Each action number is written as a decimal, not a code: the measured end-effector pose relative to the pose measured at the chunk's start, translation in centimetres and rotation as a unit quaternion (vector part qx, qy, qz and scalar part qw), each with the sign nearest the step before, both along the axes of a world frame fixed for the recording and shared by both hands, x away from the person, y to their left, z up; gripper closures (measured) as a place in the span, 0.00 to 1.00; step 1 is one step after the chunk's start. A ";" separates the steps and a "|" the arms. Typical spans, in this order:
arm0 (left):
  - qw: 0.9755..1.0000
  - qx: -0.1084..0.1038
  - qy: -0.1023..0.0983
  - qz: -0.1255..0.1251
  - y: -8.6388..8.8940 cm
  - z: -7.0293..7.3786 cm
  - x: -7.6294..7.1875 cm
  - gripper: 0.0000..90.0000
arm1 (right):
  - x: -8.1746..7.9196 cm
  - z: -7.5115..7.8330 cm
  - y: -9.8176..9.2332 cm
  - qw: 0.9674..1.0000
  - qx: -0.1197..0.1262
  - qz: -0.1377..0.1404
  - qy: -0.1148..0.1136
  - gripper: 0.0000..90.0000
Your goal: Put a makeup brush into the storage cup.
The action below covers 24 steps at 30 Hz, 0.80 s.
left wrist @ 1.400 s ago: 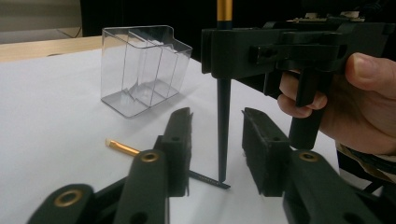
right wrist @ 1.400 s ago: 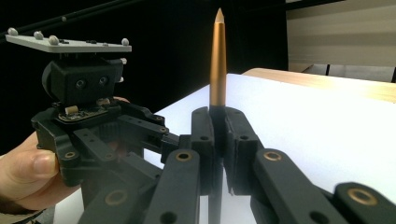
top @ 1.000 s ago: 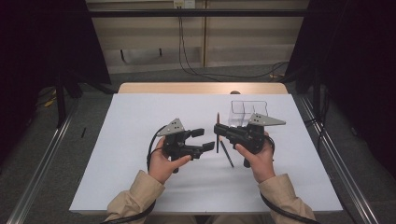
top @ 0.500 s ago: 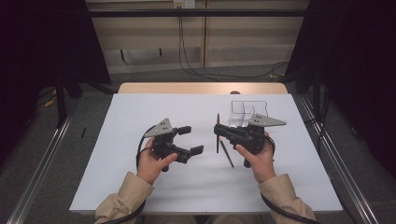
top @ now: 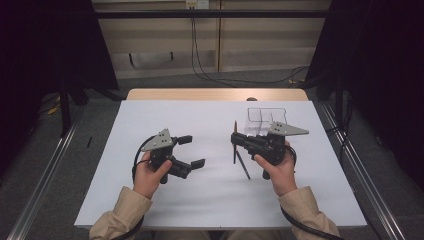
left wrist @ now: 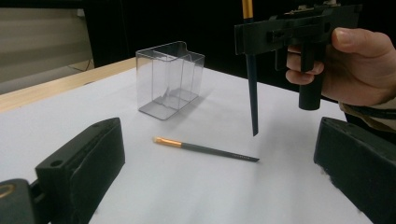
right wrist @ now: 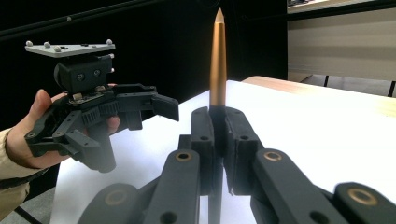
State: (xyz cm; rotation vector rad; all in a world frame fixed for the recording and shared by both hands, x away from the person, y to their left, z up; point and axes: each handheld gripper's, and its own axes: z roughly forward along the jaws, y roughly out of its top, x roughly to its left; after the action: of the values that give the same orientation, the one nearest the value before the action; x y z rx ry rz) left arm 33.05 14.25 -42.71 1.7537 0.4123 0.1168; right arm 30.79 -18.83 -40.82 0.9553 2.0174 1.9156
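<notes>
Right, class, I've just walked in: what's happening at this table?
A person works at a white table with tongs in each hand. The right tongs are shut on a brush, holding it upright above the table, bristle end up. The left tongs, jaws just opened with nothing between them, sit off to the side. A second brush lies flat on the table, and a clear plastic holder stands empty beyond it, seemingly where the brushes go.

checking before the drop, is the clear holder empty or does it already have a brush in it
Empty: the clear holder shows bare compartments; one brush lies on the table, the other is clamped upright.
</notes>
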 end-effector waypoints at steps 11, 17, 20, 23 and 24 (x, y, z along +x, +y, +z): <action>1.000 0.000 -0.004 0.012 2.4 0.0 -0.3 0.03 | -0.1 0.2 -0.3 1.000 0.001 0.000 -0.002 0.93; 1.000 -0.002 -0.005 0.017 3.6 0.0 -0.7 0.03 | -0.1 0.2 -0.3 1.000 0.000 0.001 -0.003 0.93; 1.000 -0.005 -0.004 0.022 4.3 0.0 -0.9 0.03 | -0.1 0.2 -0.2 1.000 -0.001 0.002 -0.004 0.93; 1.000 -0.005 -0.006 0.027 4.9 0.0 -1.0 0.03 | -0.1 0.1 -0.3 1.000 0.000 0.002 -0.003 0.93; 1.000 -0.004 -0.007 0.028 5.1 0.0 -1.0 0.03 | -0.1 0.1 -0.3 1.000 0.000 0.002 -0.003 0.93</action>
State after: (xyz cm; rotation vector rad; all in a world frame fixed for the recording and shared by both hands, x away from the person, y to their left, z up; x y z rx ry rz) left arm 32.02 19.37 -42.67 1.7329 0.4522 0.1675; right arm 30.71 -19.10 -40.70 0.9461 2.0175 1.9184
